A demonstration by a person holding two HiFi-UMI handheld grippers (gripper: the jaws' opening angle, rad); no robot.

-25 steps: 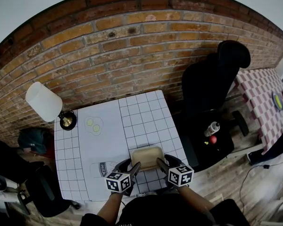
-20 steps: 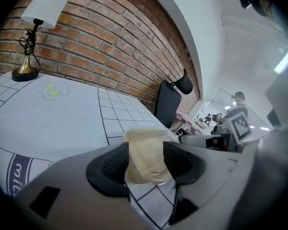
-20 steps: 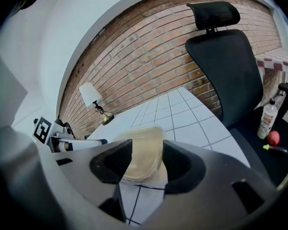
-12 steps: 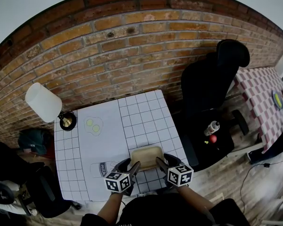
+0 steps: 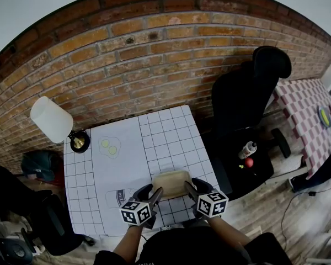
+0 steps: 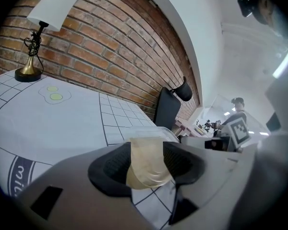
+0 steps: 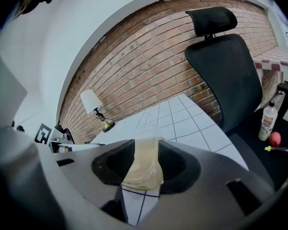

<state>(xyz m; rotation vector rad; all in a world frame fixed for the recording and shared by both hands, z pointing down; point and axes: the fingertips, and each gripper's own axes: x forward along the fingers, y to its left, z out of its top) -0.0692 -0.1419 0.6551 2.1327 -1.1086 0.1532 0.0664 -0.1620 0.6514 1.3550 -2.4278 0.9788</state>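
Note:
A shallow tan plastic tray (image 5: 171,179) hangs just above the near edge of the white gridded table (image 5: 171,137). My left gripper (image 5: 156,192) is shut on its left rim, and my right gripper (image 5: 187,187) is shut on its right rim. In the left gripper view the tray's rim (image 6: 145,161) is pinched between the dark pads. In the right gripper view the tray (image 7: 145,163) shows nearly edge-on between the pads. The opposite gripper's marker cube (image 6: 237,128) appears beyond it.
A white-shaded lamp (image 5: 53,121) stands at the table's far left corner. Fried-egg (image 5: 109,146) and milk (image 5: 119,195) prints mark the tabletop. A black office chair (image 5: 245,95) stands to the right, with a bottle (image 5: 247,149) and red ball (image 5: 249,163) at its base. A brick wall runs behind.
Both grippers have risen a little with the tray still held between them. The tray now shows more edge-on in the right gripper view.

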